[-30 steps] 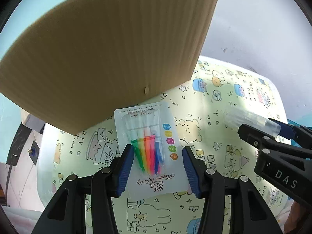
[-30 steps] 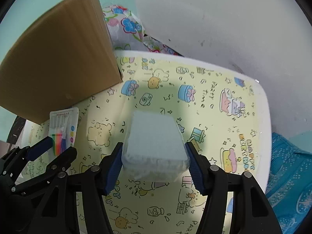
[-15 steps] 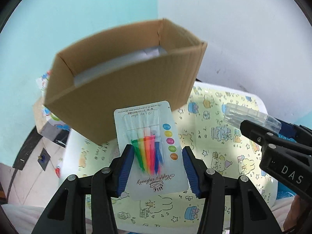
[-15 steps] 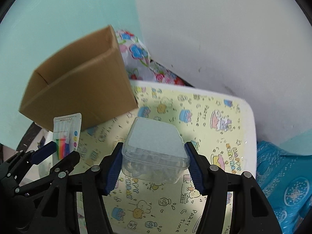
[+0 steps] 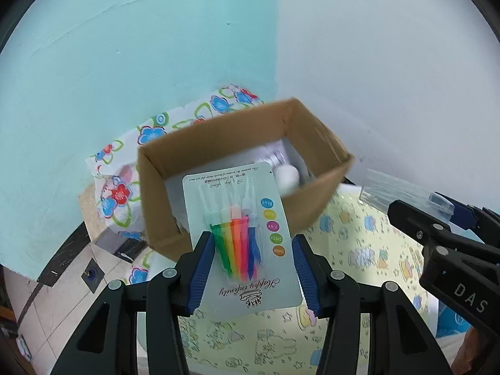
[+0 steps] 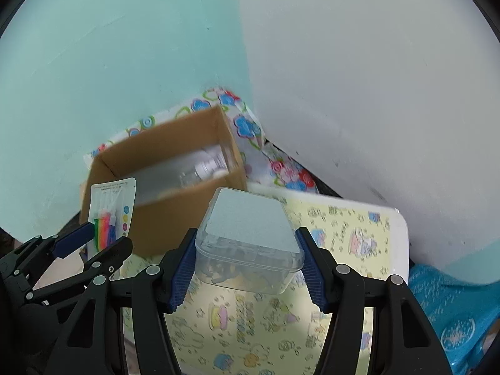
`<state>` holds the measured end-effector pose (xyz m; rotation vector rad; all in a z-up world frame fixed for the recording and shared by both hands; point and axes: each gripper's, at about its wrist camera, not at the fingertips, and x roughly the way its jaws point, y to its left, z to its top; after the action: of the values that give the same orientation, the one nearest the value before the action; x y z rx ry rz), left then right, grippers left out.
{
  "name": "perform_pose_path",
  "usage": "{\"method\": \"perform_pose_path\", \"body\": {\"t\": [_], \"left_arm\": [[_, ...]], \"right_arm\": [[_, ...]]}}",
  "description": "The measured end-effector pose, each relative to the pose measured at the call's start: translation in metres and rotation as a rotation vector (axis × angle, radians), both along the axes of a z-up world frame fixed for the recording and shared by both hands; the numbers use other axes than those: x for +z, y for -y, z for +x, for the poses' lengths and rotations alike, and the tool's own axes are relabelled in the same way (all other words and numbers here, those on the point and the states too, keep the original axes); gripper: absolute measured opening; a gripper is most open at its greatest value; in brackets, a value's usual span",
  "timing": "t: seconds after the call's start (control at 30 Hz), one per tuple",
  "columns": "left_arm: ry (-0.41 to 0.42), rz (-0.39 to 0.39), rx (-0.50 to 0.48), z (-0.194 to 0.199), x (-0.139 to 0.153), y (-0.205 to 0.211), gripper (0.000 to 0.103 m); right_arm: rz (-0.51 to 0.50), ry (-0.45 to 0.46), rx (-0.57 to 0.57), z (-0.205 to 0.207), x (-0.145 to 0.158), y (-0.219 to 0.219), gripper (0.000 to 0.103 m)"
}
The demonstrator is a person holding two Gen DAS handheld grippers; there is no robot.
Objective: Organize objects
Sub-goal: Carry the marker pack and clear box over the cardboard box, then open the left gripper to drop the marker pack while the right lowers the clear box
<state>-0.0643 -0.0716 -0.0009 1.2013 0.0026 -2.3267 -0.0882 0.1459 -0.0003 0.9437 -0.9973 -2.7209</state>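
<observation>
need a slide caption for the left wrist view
Left tool carries a pack of coloured candles above the open cardboard box, right tool alongside with a clear plastic container.

Soft, even daylight fills both views — no hard glare. The open brown cardboard box (image 5: 240,168) is smeared by motion blur, as is the yellow cartoon-printed tabletop (image 6: 340,243), where a dim shadow falls. Fisheye bending curves the walls — black vignette rims every corner.
</observation>
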Motion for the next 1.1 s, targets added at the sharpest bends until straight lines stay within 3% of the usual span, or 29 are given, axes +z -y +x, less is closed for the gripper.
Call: {"method": "perform_pose_path", "body": {"t": [0.5,0.83,0.97,1.07,1.1], "left_arm": [[0.019,-0.012,0.009,-0.037,0.014,0.063,0.053],[0.067,0.024,0.026,-0.061,-0.006,0.099,0.054],[0.106,0.072,0.012,-0.069,-0.017,0.104,0.060],[0.115,0.105,0.002,-0.070,-0.022,0.105,0.076],[0.113,0.108,-0.003,-0.069,-0.021,0.104,0.076]], "right_arm": [[0.037,-0.065,0.008,-0.049,0.037,0.012,0.064],[0.061,-0.040,0.031,-0.079,0.037,0.017,0.064],[0.058,-0.028,0.034,-0.090,0.037,0.018,0.064],[0.064,-0.027,0.038,-0.092,0.038,0.020,0.064],[0.067,-0.026,0.038,-0.092,0.038,0.020,0.064]]}}
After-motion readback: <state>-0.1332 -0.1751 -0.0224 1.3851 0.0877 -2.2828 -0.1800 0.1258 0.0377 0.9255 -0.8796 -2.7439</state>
